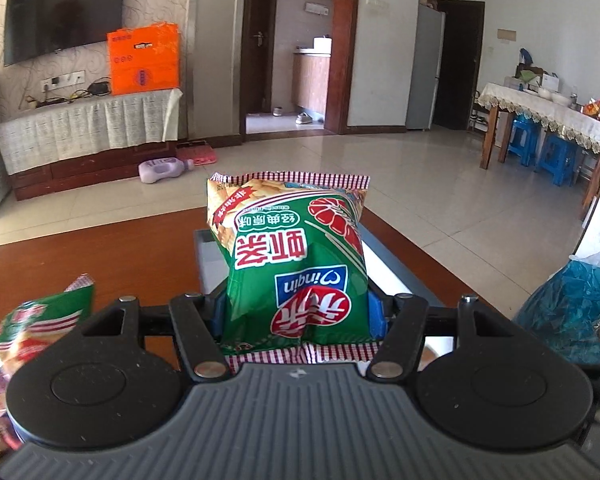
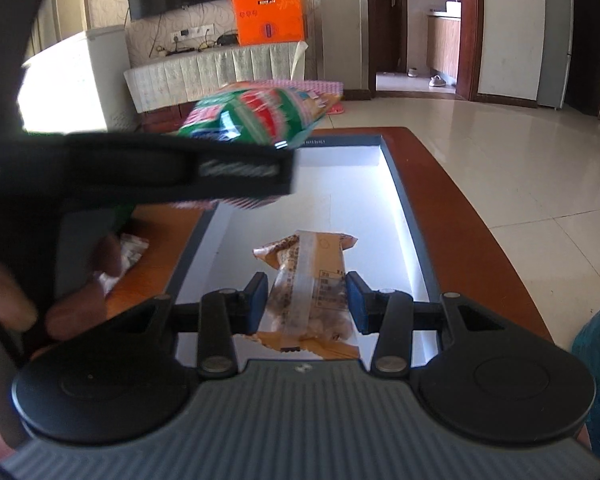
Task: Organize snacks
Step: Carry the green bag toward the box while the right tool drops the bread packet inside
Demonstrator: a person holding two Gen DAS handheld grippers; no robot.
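Note:
My left gripper (image 1: 298,312) is shut on a green shrimp-chip bag (image 1: 296,256) and holds it up over the near end of a shallow white box (image 1: 396,268). In the right wrist view the same bag (image 2: 256,118) hangs above the box's left side, with the left gripper's black body across the upper left. My right gripper (image 2: 306,302) sits low in the box (image 2: 384,200), its blue pads on either side of a tan snack-bar packet (image 2: 308,280). The pads look close to the packet; contact is unclear.
The box lies on a red-brown wooden table (image 2: 456,216). A second green chip bag (image 1: 28,336) lies at the left of the table. A blue plastic bag (image 1: 576,312) sits at the right. A small wrapped snack (image 2: 130,252) lies left of the box.

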